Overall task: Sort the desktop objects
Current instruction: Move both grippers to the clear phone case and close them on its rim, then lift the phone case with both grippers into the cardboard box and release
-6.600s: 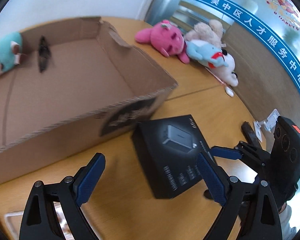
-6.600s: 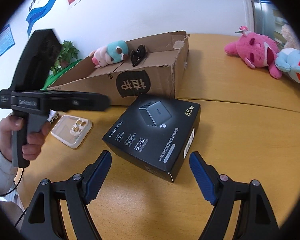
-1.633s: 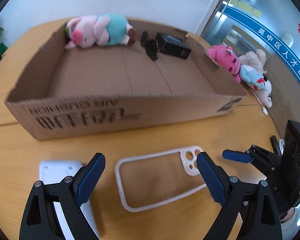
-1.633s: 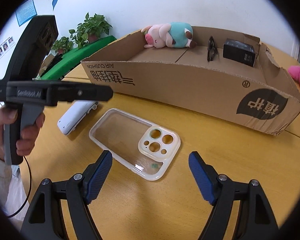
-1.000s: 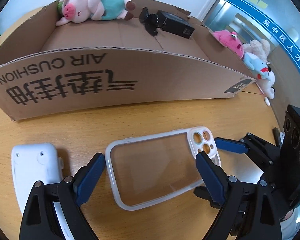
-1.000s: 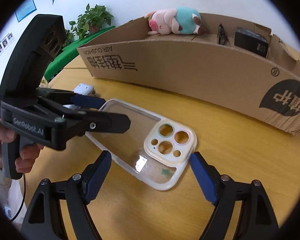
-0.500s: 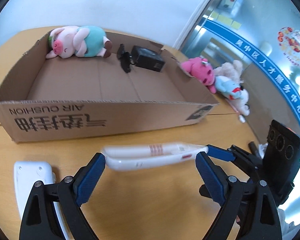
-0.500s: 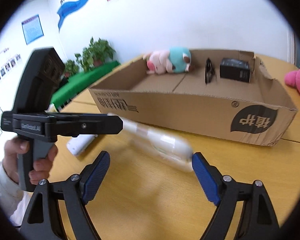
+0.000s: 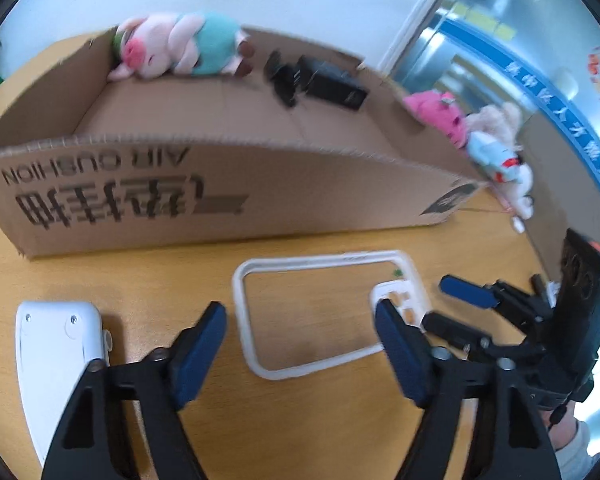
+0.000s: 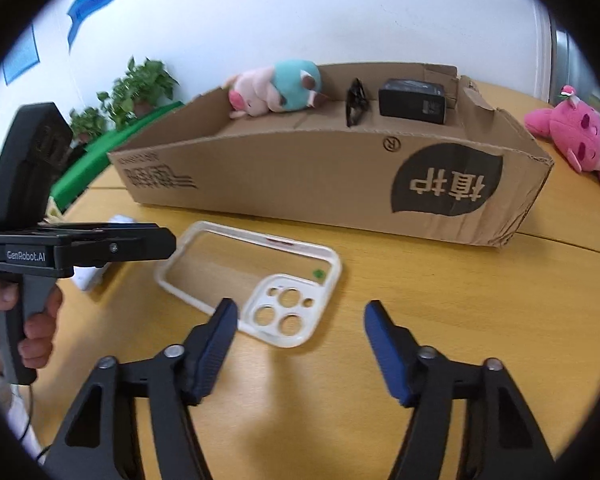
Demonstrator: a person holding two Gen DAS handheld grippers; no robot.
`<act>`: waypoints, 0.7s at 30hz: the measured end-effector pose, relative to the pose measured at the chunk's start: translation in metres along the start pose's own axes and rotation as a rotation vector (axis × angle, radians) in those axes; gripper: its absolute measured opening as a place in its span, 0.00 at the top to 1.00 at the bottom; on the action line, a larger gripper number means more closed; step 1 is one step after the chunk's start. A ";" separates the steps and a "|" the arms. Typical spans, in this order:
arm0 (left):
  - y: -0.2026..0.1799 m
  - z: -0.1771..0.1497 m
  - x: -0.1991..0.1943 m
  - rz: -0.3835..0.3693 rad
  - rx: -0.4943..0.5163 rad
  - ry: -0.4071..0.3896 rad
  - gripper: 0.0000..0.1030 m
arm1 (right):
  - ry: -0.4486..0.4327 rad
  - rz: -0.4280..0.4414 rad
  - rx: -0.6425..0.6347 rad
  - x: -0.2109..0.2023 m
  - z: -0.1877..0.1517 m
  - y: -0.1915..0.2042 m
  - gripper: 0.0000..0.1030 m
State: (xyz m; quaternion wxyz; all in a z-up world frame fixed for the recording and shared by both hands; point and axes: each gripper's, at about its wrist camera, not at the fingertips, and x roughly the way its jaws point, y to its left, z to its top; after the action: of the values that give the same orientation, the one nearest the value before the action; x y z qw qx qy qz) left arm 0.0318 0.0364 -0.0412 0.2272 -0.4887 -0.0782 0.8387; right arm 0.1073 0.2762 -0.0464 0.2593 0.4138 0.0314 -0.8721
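Phone case (image 10: 249, 276) lies flat on the bench (image 10: 440, 280); both grippers' empty jaws are closing and may skid off its thin rim.

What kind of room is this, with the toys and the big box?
Probably an office or a service centre, not a home. A big wooden table stands by a white wall with a blue banner of Chinese writing, posters hang on it, and potted plants stand along it.

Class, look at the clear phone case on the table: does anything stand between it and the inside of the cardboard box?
Only the cardboard box's own near wall, which rises between the phone case and the box floor. Otherwise nothing visible.
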 end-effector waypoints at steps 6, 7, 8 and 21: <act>0.011 -0.001 0.005 0.081 -0.045 -0.003 0.69 | 0.036 -0.076 -0.019 0.015 0.005 -0.001 0.73; 0.013 -0.001 0.005 0.084 -0.050 -0.003 0.74 | 0.038 -0.086 -0.029 0.016 0.005 0.000 0.81; 0.015 0.000 0.005 0.082 -0.056 0.000 0.84 | 0.040 -0.092 -0.039 0.017 0.005 0.002 0.90; 0.010 0.012 -0.027 0.018 -0.082 -0.094 0.94 | -0.042 -0.066 0.001 -0.017 0.010 0.004 0.92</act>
State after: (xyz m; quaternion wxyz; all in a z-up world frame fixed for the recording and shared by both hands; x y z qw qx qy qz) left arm 0.0299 0.0165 -0.0174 0.1957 -0.4586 -0.1189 0.8587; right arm 0.1110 0.2775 -0.0272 0.2309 0.3944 0.0390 -0.8886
